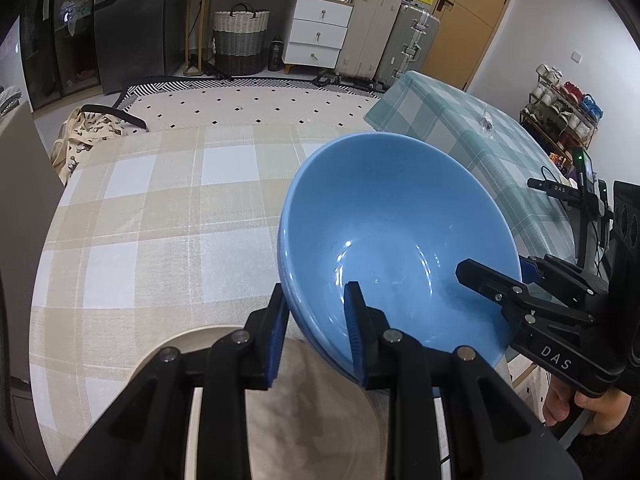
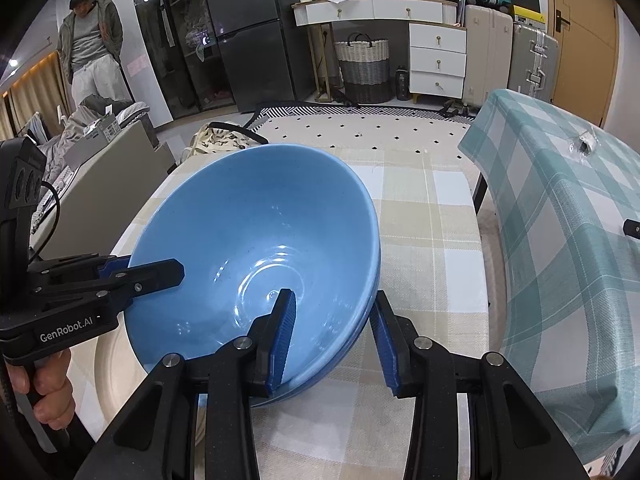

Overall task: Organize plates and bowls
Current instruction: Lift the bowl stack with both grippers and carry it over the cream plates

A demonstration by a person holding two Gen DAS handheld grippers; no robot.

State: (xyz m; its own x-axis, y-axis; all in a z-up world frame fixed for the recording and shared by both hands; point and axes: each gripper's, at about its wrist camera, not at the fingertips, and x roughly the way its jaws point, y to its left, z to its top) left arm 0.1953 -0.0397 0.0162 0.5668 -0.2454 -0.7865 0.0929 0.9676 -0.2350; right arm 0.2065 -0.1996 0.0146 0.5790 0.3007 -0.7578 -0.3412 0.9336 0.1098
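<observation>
Left wrist view shows the left gripper clamped on the near rim of the blue bowl, 1 finger inside the bowl and 1 outside. The right gripper grips the rim on the opposite side, its upper finger lying over the inner wall. In the right wrist view the same grip reads clearly: the right gripper pinches the rim with its blue pads, while the left gripper holds the far edge. The rim looks doubled, so I judge this may be 2 bowls nested, though I cannot be sure.

The bowl hangs tilted above the checked tablecloth, with a cream plate directly beneath it.

The main risk is slip: both holds are narrow rim pinches on glazed ceramic, and the tilt puts the weight on the lower edge. If the 2 hands drift apart or twist unevenly, 1 rim could pop free and the bowl could fall onto the plate and chip it. If the bowls are nested, the lower 1 may slide out.
</observation>
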